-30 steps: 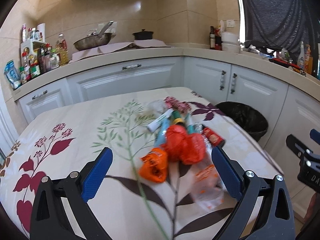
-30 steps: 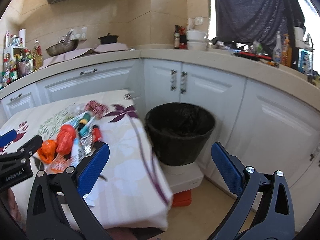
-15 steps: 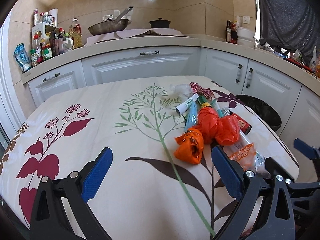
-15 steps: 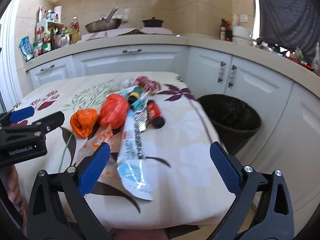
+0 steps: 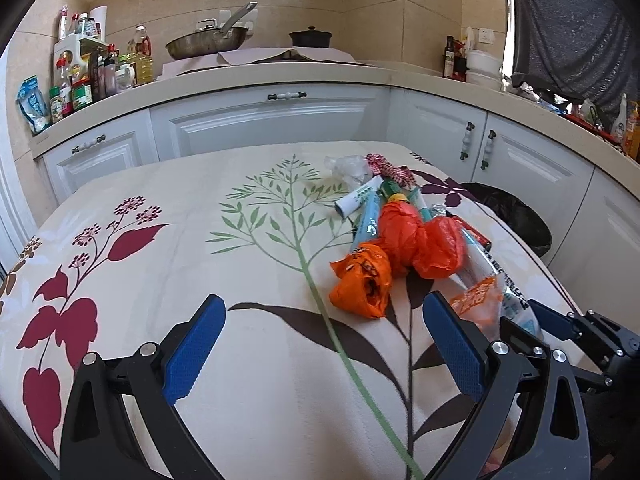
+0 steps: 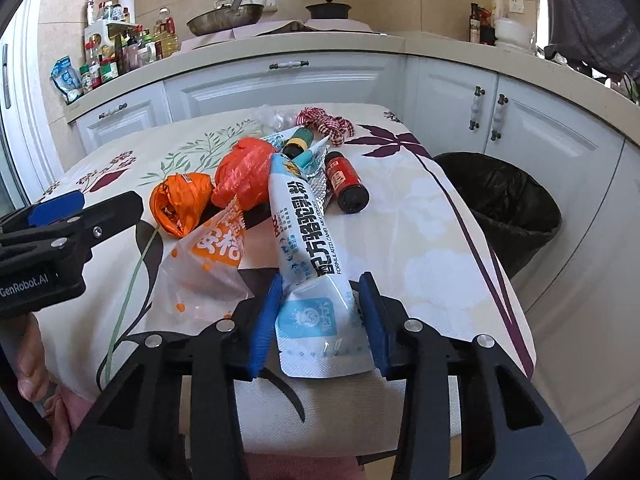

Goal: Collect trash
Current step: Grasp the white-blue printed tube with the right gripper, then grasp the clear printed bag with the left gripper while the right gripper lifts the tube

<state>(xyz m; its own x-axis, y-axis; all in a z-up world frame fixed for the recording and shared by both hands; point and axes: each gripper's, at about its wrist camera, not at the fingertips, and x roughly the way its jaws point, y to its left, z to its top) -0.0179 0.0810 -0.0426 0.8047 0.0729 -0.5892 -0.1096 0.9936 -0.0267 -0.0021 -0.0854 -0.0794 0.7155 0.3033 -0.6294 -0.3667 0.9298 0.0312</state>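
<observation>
Nothing is seen binned yet: the trash pile (image 6: pixel 256 184) lies on the table (image 6: pixel 420 240), left of the bin (image 6: pixel 504 200). The right gripper (image 6: pixel 320 312), jaws just closing, grasps the pouch (image 6: pixel 308 248); the left gripper (image 5: pixel 320 344) is released.

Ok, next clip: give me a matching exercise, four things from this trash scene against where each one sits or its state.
Things:
1. white and blue pouch
2. black-lined bin
3. dark red-labelled bottle
4. left hand-held gripper

Places or states:
A. on the floor beside the table
B. jaws wide, nothing between them
C. lying on its side on the cloth, right of the pouch
D. near end between the right hand-held gripper pads

Pairs: 1-D, 2-A, 3-C, 4-B
</observation>
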